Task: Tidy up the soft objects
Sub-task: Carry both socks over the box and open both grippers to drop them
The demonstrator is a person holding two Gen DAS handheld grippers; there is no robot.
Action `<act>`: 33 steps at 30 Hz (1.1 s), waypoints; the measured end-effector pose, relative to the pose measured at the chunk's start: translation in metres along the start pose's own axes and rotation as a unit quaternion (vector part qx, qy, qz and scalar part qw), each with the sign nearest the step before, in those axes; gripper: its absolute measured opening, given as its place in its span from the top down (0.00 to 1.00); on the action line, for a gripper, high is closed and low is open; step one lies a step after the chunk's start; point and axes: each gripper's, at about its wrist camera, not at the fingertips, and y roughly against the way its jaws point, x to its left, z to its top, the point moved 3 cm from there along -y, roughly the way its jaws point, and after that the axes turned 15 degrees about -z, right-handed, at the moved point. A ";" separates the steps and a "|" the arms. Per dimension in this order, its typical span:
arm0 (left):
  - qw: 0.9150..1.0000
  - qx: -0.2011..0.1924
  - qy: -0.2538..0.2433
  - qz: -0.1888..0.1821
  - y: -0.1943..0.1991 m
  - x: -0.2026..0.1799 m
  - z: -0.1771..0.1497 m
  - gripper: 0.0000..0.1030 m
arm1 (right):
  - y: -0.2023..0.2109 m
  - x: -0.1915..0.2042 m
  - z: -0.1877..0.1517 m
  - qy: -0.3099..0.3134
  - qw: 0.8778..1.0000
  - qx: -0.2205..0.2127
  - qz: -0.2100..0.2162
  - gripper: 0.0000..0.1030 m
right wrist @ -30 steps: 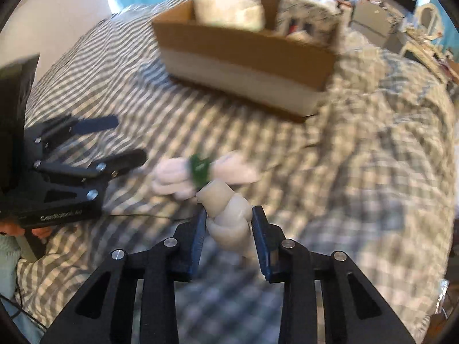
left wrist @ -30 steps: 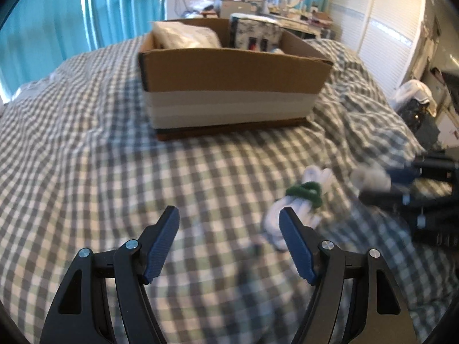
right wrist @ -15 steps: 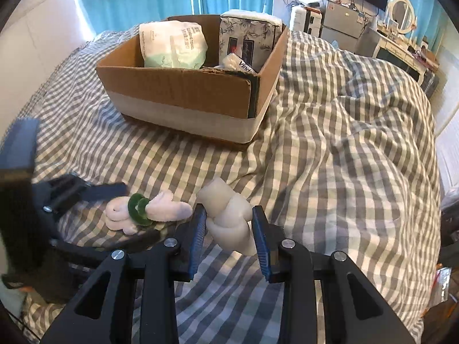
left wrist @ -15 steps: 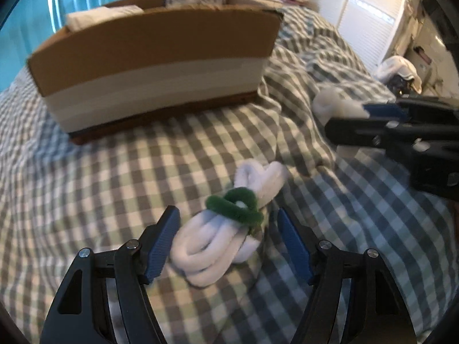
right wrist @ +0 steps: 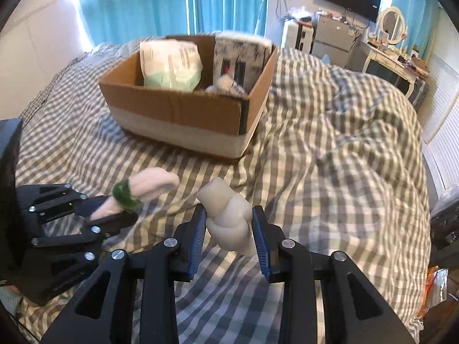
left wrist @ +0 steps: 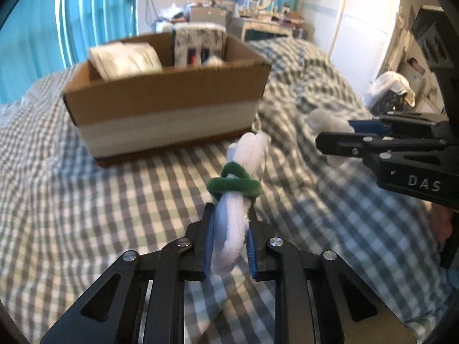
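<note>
My left gripper [left wrist: 228, 223] is shut on a white fluffy bundle tied with a green band [left wrist: 233, 185] and holds it above the checked bedspread; it also shows in the right wrist view [right wrist: 143, 189]. My right gripper [right wrist: 229, 223] is shut on a cream knotted soft piece [right wrist: 228, 218], also lifted; it shows in the left wrist view [left wrist: 327, 121] at the right. The open cardboard box [left wrist: 172, 114] stands ahead on the bed, also in the right wrist view [right wrist: 183, 114].
The box holds a white-green soft pack [right wrist: 170, 67], a patterned pack [right wrist: 241, 57] and a small white item [right wrist: 228, 84]. The rumpled checked duvet [right wrist: 344, 143] covers the bed. A dresser, mirror and screen stand at the back wall.
My left gripper has closed on the white bundle and lifted it off the bed. My right gripper, holding the knotted piece, has risen a little and the box looks nearer.
</note>
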 end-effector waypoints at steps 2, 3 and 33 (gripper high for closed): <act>1.000 -0.013 -0.002 0.005 0.013 -0.002 0.005 0.82 | 0.008 -0.002 0.002 -0.004 1.000 -0.008 -0.001 0.69; 1.000 -0.017 -0.006 0.007 0.018 -0.005 0.008 0.82 | 0.014 -0.003 0.004 -0.006 1.000 -0.014 -0.003 0.69; 0.996 -0.065 0.010 0.054 0.014 0.071 0.148 0.82 | 0.044 -0.012 0.140 0.001 0.990 -0.137 -0.015 0.69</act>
